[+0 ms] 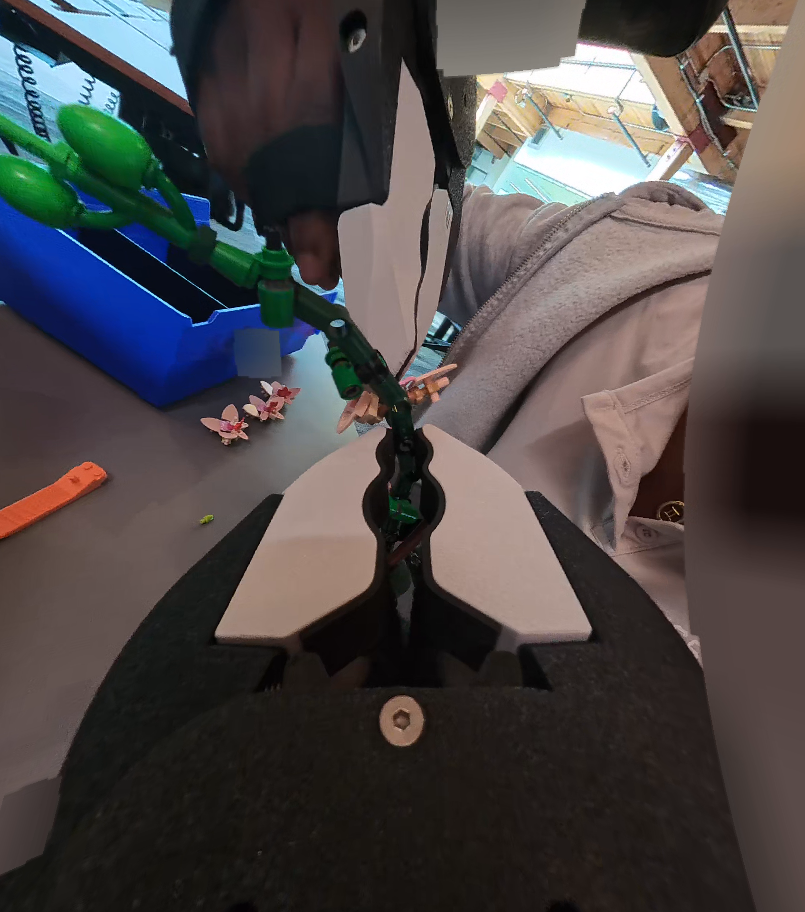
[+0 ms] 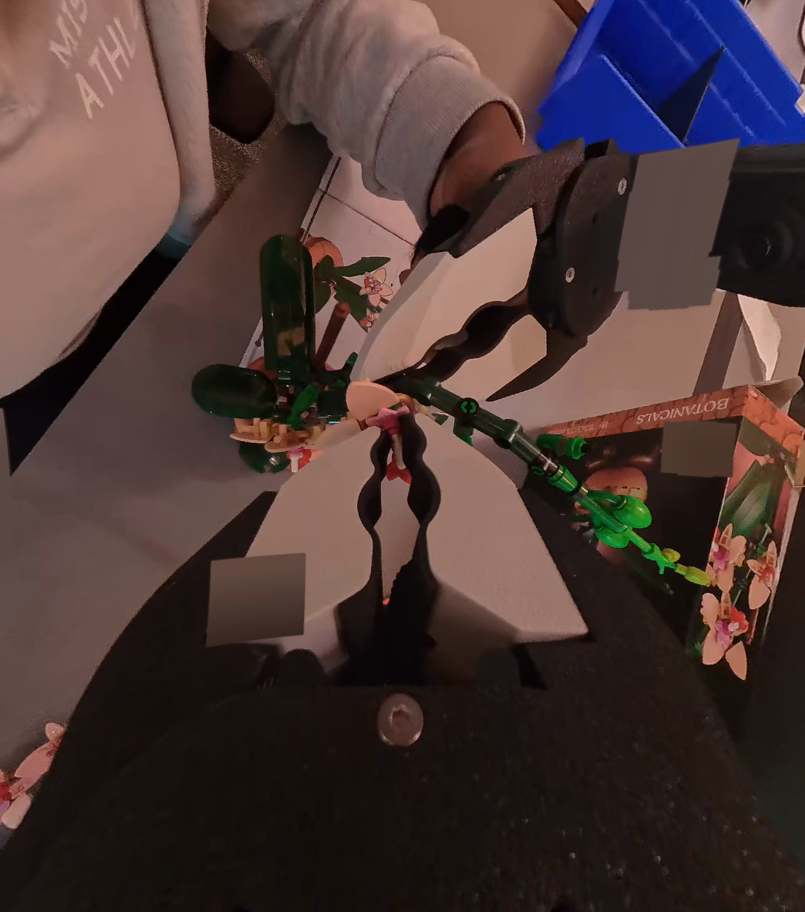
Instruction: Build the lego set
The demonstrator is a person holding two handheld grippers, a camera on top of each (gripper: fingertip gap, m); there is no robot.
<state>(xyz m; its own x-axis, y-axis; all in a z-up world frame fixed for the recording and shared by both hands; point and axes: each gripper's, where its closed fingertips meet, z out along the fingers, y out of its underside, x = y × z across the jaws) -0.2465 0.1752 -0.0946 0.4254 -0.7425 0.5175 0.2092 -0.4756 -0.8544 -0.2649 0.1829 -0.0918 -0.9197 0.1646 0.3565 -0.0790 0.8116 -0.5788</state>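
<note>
The left gripper was clamped tight on the dark lower run of the green orchid stem, which rose up and away to the left toward its two fat green buds, held off the grey table. The right gripper was pinched nearly closed on a single pale orchid flower with a pink centre, its petals splayed just past the fingertips. In the right wrist view the stem's long axis ran crosswise to those fingers, lower right to upper left, with the flower touching or all but touching it beside the left gripper's tips; so the right gripper looked the one to press the bloom on, square to the stem. Three finished flowers lay loose near the blue parts bin, an orange brick separator beside them
</note>
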